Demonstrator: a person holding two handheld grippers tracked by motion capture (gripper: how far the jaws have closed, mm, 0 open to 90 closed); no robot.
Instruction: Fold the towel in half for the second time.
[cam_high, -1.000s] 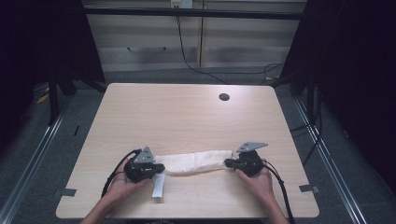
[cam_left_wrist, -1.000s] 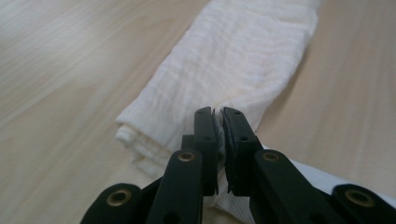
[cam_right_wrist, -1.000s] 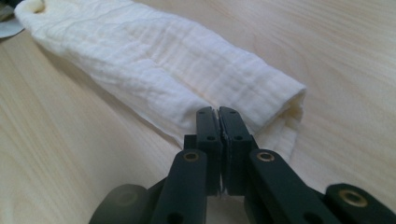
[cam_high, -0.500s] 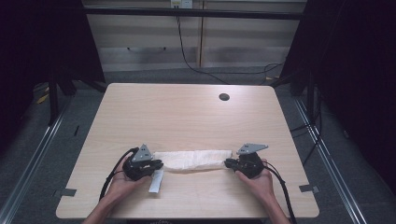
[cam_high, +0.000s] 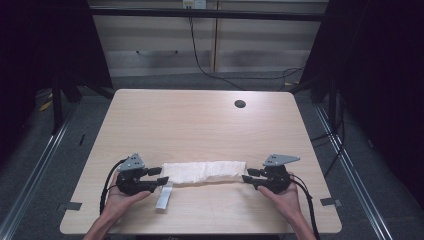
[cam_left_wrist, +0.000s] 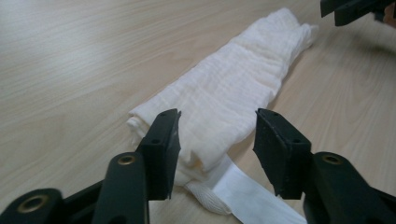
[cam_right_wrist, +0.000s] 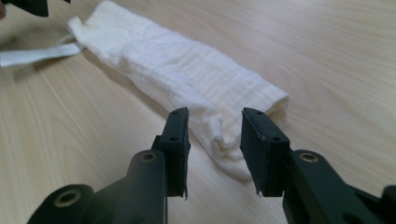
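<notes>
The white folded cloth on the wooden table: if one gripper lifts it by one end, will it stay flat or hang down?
The white folded cloth would probably hang down and unfold: it looks like soft, thin, wrinkled gauze in loose layers. It seems light, so a push may bunch it rather than slide it whole. Its flat white strap would likely trail behind.

black grippers (cam_high: 161, 176), grey triangular plates, brass-ringed screws, trailing black cables
</notes>
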